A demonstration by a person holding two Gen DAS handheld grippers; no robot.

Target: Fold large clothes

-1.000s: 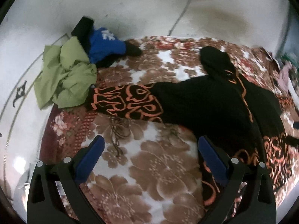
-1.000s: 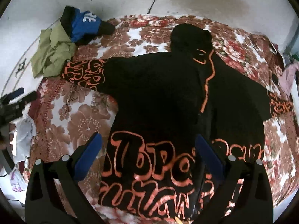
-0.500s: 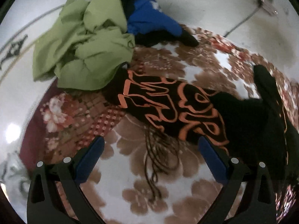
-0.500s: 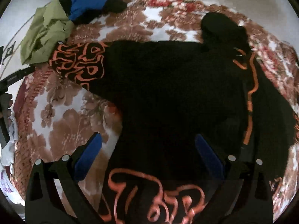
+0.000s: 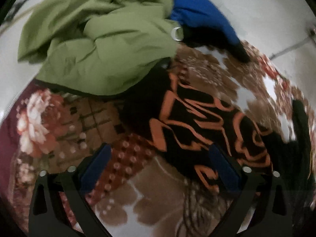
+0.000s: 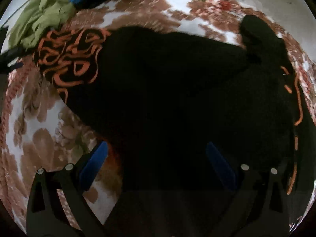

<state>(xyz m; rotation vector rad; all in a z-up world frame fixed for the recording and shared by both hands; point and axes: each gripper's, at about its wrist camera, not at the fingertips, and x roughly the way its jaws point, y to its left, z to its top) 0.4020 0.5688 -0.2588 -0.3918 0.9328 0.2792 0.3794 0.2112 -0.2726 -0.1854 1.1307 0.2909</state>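
Floral blanket spread over pale floor.

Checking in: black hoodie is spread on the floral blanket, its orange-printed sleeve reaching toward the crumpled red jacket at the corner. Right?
Not quite: the crumpled jacket is green, not red. The left wrist view shows it plainly, beside a blue garment. The rest holds: the black hoodie lies spread on the floral blanket, and its orange-printed sleeve reaches toward that jacket.
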